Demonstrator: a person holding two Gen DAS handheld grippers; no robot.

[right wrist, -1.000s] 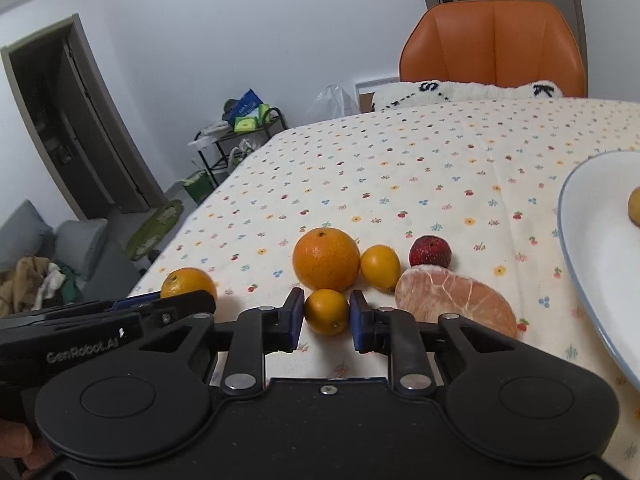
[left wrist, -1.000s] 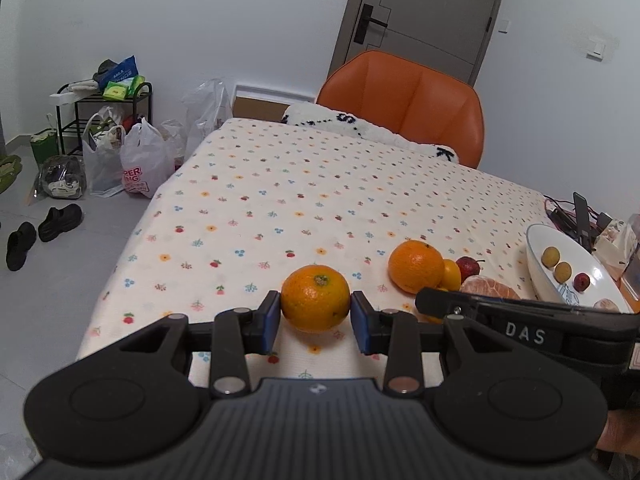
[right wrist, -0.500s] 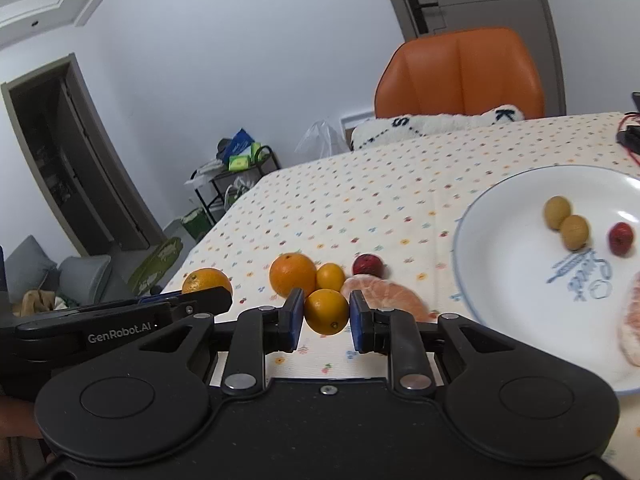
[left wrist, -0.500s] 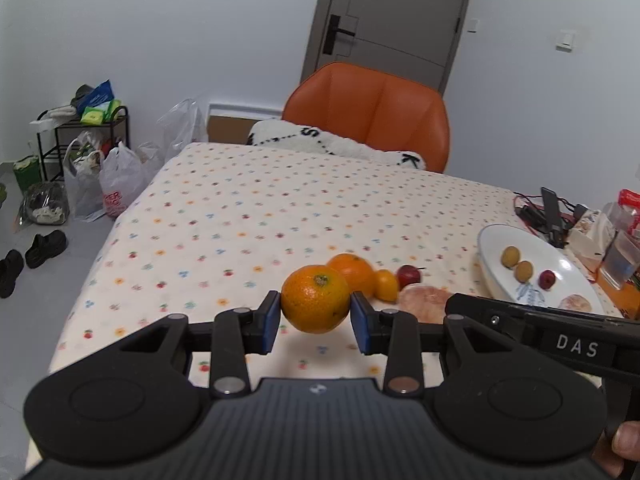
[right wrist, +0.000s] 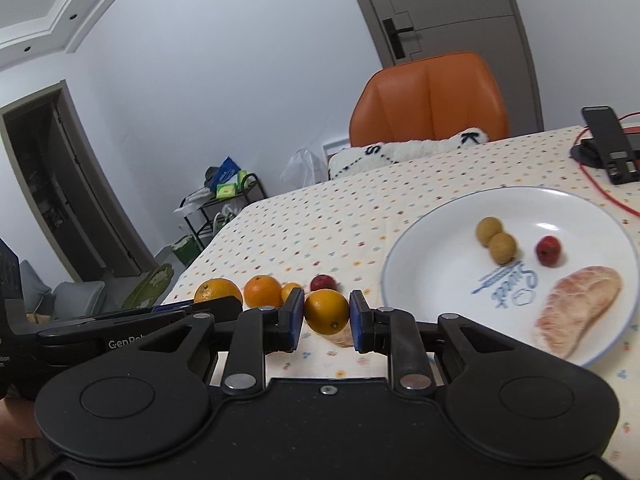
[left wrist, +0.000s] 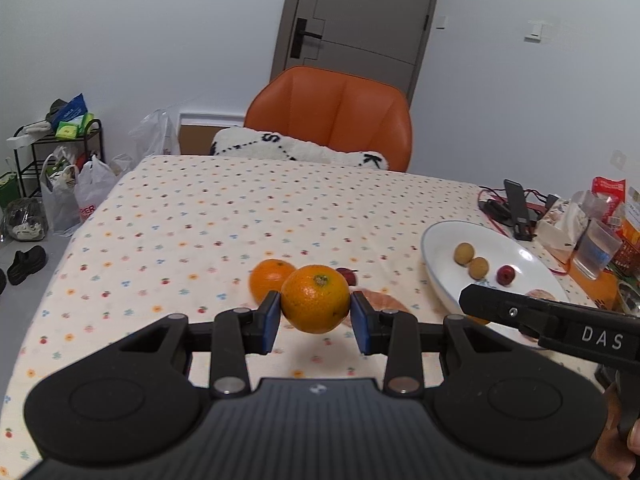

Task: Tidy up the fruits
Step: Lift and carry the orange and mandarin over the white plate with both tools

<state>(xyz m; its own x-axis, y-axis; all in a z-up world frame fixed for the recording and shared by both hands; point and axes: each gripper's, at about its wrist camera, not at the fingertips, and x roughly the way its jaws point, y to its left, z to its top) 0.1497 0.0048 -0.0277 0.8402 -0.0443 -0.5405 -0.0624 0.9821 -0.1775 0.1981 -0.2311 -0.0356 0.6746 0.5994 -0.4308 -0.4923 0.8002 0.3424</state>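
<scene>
Two fruits in hand, one per claw. My left gripper (left wrist: 316, 322) is clamped on a large orange (left wrist: 315, 298), blue pads pressing its sides, fruit lifted clear of the tablecloth (left wrist: 192, 220) with its shadow below. My right gripper (right wrist: 325, 320) pinches a small orange (right wrist: 327, 311), likewise held above the cloth.

Just beyond the left claw, partly hidden behind the held fruit: another orange (left wrist: 270, 278) on the cloth, a small red fruit (left wrist: 347, 274) peeking out, and a peeled citrus piece (left wrist: 380, 302) to the right of it. The right gripper's dark body crosses the lower right of my left view.

Beyond the right claw, to its left: a row on the cloth, namely an orange (right wrist: 262, 290), a smaller orange fruit (right wrist: 290, 290) touching it, and a red fruit (right wrist: 323, 281). A bit of peeled citrus shows under the held fruit.

Ahead and right of both claws sits the white plate (right wrist: 432, 264). In it: two tan round fruits (right wrist: 495, 238) touching each other, one red fruit (right wrist: 548, 251) apart from them, a peeled citrus segment (right wrist: 576, 308) near the close rim.

Far edge of table: orange chair (left wrist: 332, 116), white cushion (left wrist: 296, 148).
</scene>
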